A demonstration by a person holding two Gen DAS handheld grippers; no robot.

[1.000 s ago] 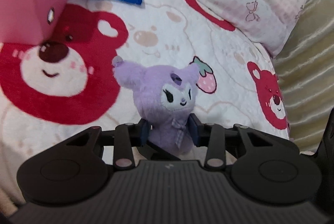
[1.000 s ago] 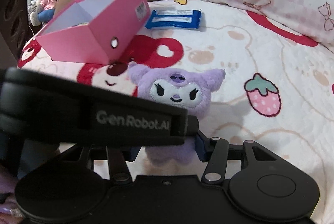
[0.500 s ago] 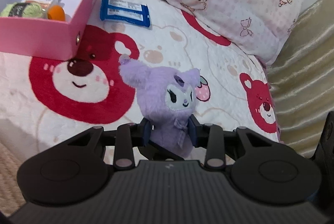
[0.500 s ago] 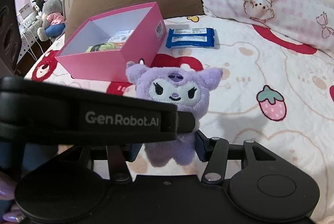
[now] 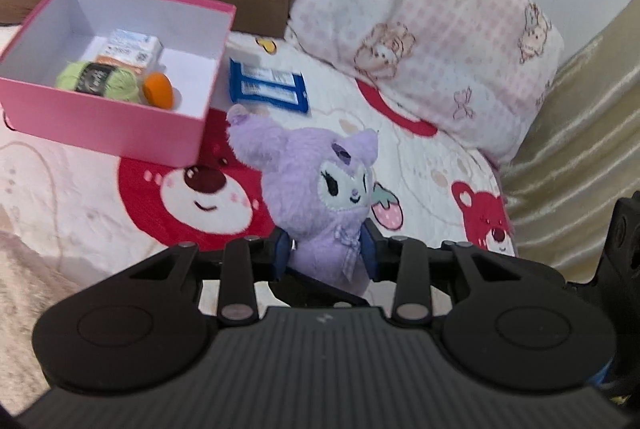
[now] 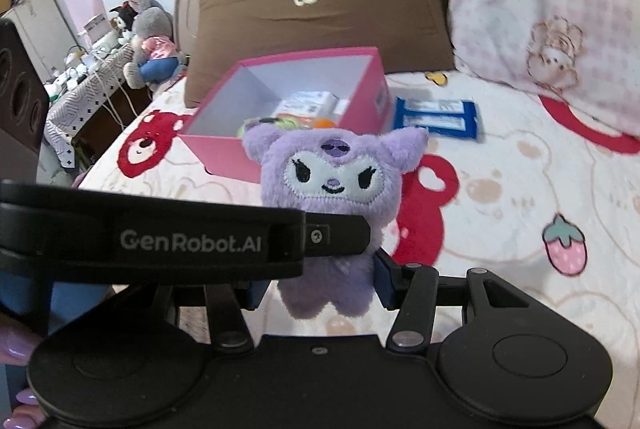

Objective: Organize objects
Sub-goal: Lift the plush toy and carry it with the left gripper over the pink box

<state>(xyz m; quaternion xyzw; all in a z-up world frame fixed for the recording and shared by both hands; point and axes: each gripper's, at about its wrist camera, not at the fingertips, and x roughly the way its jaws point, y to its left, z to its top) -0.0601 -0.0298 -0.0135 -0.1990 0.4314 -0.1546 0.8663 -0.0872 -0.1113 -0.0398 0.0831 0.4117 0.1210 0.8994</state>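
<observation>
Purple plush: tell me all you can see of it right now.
The purple plush is a small fuzzy doll: pointed ears, white embroidered face, checked bow at the neck. It is upright, lifted off the bear-print blanket, in front of the pink box. Both grippers clamp its lower body: left gripper, right gripper, jaws pressing its sides.

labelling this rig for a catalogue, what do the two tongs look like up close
Both are matte black plastic: a ribbed body, round discs either side, linkage bars with silver pivot pins, dark blue pads. The left tongs carry white "GenRobot.AI" lettering on the side; the right tongs show none.
</observation>
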